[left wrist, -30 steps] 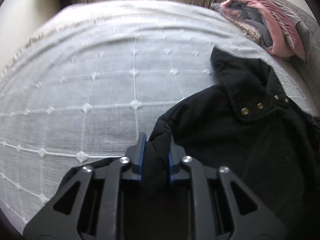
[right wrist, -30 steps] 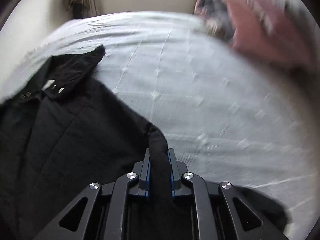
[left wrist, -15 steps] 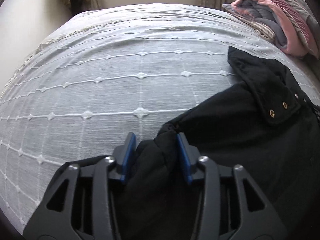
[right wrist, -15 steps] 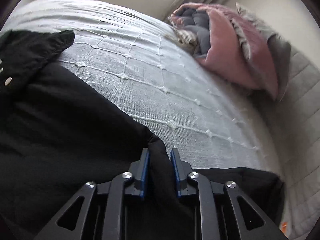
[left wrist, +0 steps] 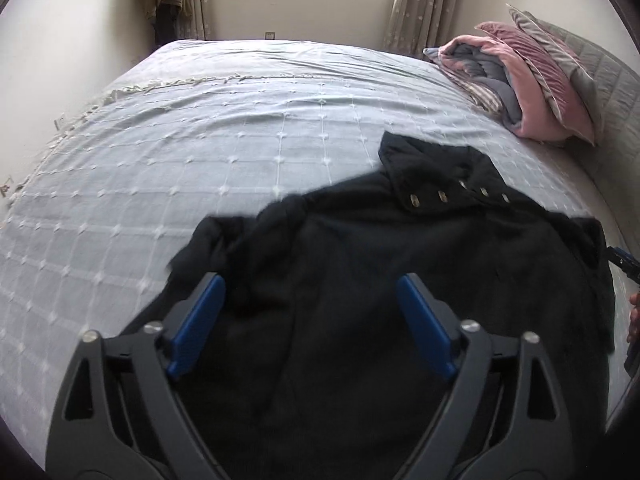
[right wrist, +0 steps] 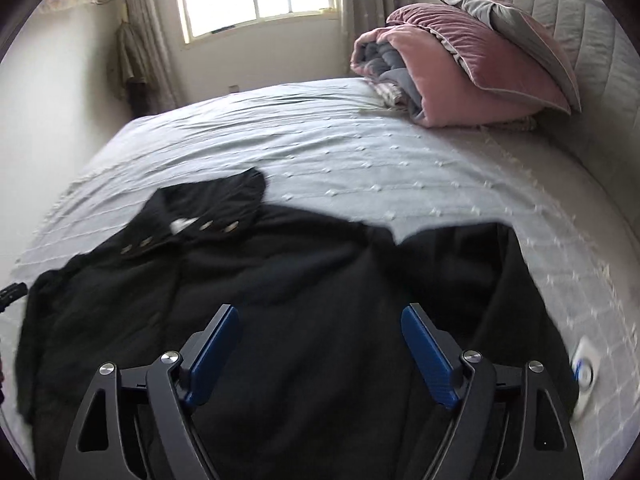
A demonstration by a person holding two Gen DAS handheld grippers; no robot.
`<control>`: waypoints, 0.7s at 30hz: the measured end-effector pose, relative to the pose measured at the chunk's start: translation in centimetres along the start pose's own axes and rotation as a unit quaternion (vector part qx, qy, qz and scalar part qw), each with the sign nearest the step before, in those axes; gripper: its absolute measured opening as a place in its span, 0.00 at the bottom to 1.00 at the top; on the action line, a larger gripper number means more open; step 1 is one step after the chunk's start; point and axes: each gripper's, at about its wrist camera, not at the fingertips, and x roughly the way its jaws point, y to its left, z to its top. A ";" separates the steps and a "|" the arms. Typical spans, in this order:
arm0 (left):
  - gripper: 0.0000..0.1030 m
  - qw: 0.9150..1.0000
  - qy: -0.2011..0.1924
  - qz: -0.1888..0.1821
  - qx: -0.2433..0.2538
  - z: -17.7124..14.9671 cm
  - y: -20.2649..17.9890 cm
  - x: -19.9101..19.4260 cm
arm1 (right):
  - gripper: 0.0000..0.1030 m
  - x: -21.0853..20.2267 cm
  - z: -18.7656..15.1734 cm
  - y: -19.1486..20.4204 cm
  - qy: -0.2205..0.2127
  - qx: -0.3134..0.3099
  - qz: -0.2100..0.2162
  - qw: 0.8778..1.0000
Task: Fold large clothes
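A large black coat (left wrist: 400, 272) with metal snaps at its collar lies spread on the pale blue bedspread (left wrist: 200, 140). It also shows in the right wrist view (right wrist: 300, 288). My left gripper (left wrist: 310, 284) is open and empty above the coat's left side, near a bunched sleeve (left wrist: 208, 240). My right gripper (right wrist: 320, 316) is open and empty above the coat's right side, where a sleeve (right wrist: 500, 280) lies toward the bed's edge.
A folded pink and grey quilt with pillows (left wrist: 532, 88) sits at the head of the bed, also in the right wrist view (right wrist: 460, 68). A padded grey headboard (right wrist: 600, 60) rises behind. A small white object (right wrist: 585, 364) lies by the right sleeve. The window wall is beyond.
Both grippers have opened and let go of the coat's sleeves. Both have pulled back and up, so the whole coat and the room now show.
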 end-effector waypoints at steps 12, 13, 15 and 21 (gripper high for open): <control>0.90 0.998 0.014 0.036 0.042 -10.7 1.8 -7.2 | 0.83 -3.2 -10.2 3.7 0.049 -0.008 0.041 0.998; 0.90 0.998 0.023 0.036 0.047 -11.8 1.8 -7.1 | 0.83 -3.3 -10.8 4.1 0.051 -0.010 0.042 0.998; 0.90 0.997 0.040 0.033 0.055 -13.3 1.7 -6.6 | 0.83 -3.2 -11.8 4.8 0.056 -0.016 0.049 0.997; 0.82 0.991 0.113 0.039 0.055 -16.7 1.6 -3.1 | 0.83 -1.9 -13.0 6.3 0.075 -0.023 0.058 0.995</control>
